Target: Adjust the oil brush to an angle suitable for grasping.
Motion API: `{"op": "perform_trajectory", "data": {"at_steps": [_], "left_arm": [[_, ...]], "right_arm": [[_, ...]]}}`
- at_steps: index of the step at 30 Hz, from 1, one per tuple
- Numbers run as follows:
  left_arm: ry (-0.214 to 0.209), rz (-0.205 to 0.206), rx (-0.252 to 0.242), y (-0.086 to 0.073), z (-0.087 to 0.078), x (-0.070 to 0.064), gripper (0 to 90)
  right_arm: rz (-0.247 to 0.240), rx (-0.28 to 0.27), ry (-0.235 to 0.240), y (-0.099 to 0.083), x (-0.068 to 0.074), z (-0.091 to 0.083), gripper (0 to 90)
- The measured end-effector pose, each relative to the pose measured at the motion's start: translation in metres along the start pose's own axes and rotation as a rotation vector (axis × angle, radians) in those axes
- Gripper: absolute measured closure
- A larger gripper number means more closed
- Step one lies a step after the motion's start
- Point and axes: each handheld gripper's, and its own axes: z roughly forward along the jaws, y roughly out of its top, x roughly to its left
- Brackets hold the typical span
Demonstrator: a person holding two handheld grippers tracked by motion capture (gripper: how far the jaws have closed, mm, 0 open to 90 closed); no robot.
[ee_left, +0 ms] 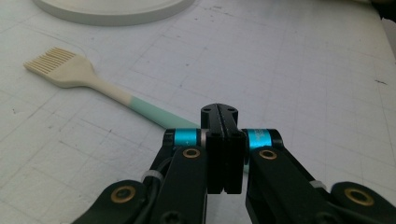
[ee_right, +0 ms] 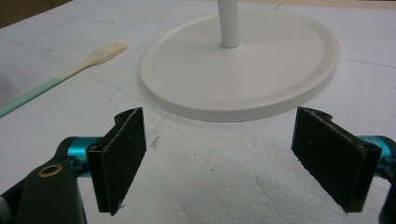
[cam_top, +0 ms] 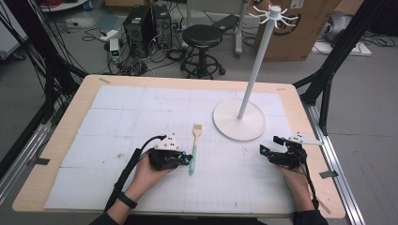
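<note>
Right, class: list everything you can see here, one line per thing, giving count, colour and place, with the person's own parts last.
Brush: one, cream head with mint green handle, flat on the table, middle front.
Stand: one, white, round base and tall pole with hooks on top, right of the brush.
Table: one, pale wood with white gridded cover.
Stool: one, black, on the floor behind the table.
Computer towers: two, black, on the floor at back.
Left tongs: one, black, shut, beside the brush handle.
Right tongs: one, black, open, facing the stand.
</note>
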Motion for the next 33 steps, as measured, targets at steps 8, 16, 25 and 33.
{"op": "perform_trajectory", "data": {"at_steps": [8, 16, 25, 33], "left_arm": [[-0.014, 0.001, 0.05, -0.005, 0.008, 0.002, 89.7], [-0.063, 0.01, -0.01, 0.001, 0.021, -0.011, 89.7], [-0.023, 0.036, 0.084, 0.001, 0.032, -0.018, 89.8], [0.027, 0.04, 0.111, -0.003, 0.022, -0.016, 89.8]], "right_arm": [[-0.003, -0.003, -0.001, 0.0, 0.0, 0.0, 17.2], [-0.001, -0.002, -0.001, 0.0, 0.0, 0.0, 17.2], [-0.001, -0.002, 0.002, 0.0, -0.001, 0.0, 17.2], [-0.002, -0.003, 0.002, 0.0, -0.001, 0.0, 17.2]]}}
